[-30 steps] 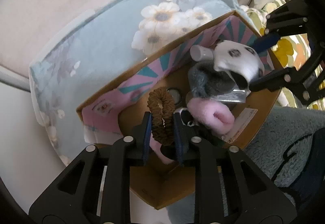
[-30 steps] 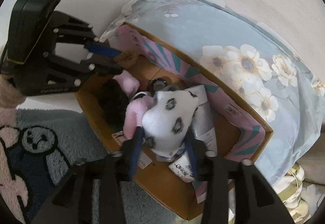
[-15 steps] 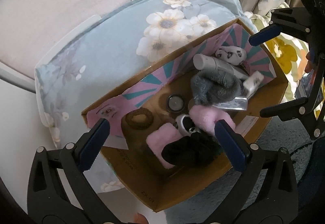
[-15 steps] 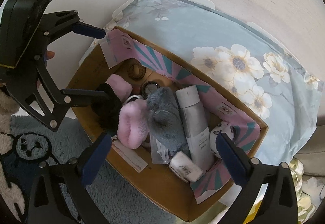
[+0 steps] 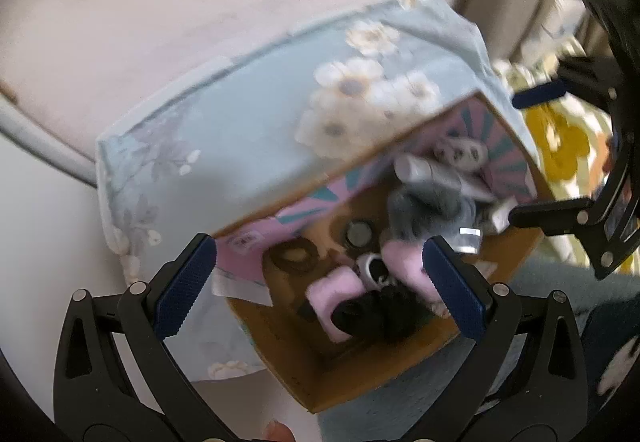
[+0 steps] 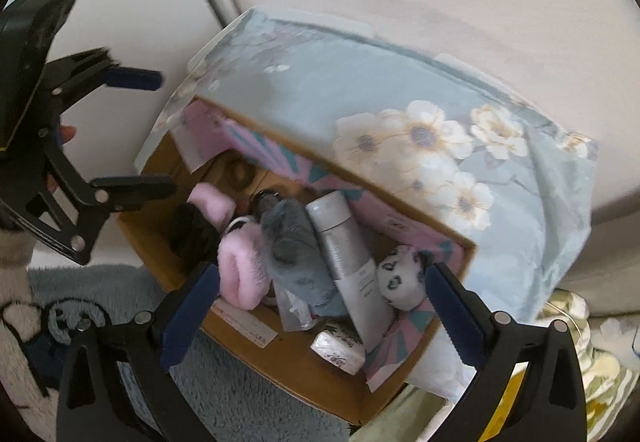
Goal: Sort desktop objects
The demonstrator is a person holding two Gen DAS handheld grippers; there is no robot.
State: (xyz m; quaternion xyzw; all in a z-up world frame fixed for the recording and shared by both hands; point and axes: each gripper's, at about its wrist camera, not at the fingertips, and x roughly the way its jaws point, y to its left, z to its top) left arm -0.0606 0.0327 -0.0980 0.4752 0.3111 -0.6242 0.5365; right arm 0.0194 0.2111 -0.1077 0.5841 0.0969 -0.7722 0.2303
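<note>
Hovering above the cardboard box [image 5: 404, 374], the left gripper [image 5: 320, 290] has its two blue-padded fingers spread wide apart and holds nothing. The right gripper [image 6: 322, 308] also stands over the box with its fingers wide apart and empty.

Inside the box, the brown hair tie [image 5: 294, 257] lies flat on the bottom near the corner with the pink lining. Beside it are a small round tin [image 5: 359, 233], a pink fluffy piece [image 5: 334, 292] and a black fluffy item [image 5: 376, 312].

In the right wrist view, a grey tube [image 6: 347, 254] lies along the box between a grey fluffy item [image 6: 296, 250] and the spotted white sock ball [image 6: 400, 280], which rests in the far corner. A small white packet [image 6: 338, 352] lies near the front wall. The box stands against a floral pillow [image 6: 440, 113].
</note>
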